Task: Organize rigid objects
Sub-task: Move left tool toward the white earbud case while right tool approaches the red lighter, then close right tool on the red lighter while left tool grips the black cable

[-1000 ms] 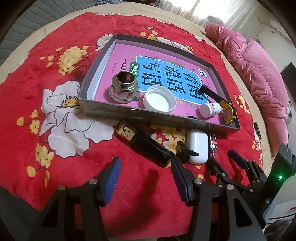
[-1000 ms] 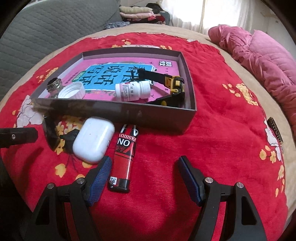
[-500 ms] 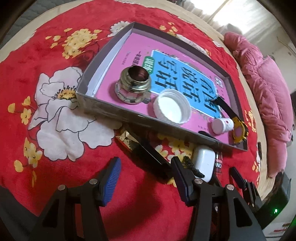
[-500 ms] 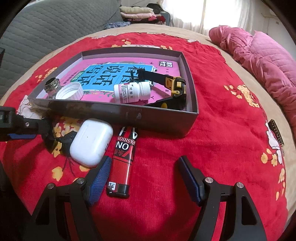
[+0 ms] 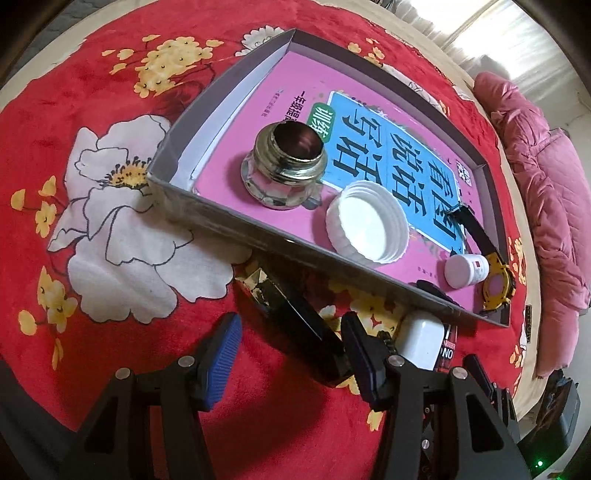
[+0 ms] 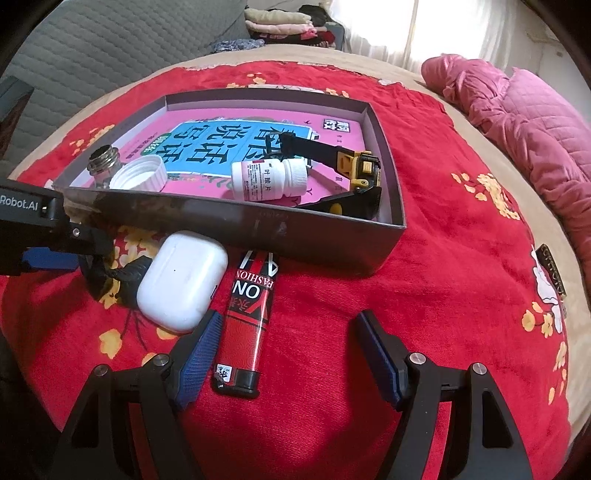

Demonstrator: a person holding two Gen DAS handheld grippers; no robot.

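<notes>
A long black clip with a gold end (image 5: 291, 321) lies on the red blanket in front of the grey box (image 5: 221, 218). My left gripper (image 5: 291, 360) hangs open just over it, with the clip's near end between the fingers and not pressed. Beside the clip sit a white earbud case (image 6: 183, 278) and a red lighter (image 6: 249, 317). My right gripper (image 6: 290, 360) is open over the lighter, whose lower end lies close to the left finger (image 6: 199, 354). The box holds a pink book, a glass jar (image 5: 284, 166), a white cap (image 5: 367, 229), a pill bottle (image 6: 267, 177) and a yellow watch (image 6: 360, 170).
The flowered red blanket (image 5: 110, 229) covers a round bed. A pink quilted garment (image 6: 517, 110) lies at the far right edge and folded clothes (image 6: 280, 26) are stacked beyond the bed. A grey quilted surface (image 6: 92, 44) rises at the back left.
My left gripper has sunk closer to the black clip and rolled, so the box now sits slanted and larger in its view. The right gripper has kept still.
</notes>
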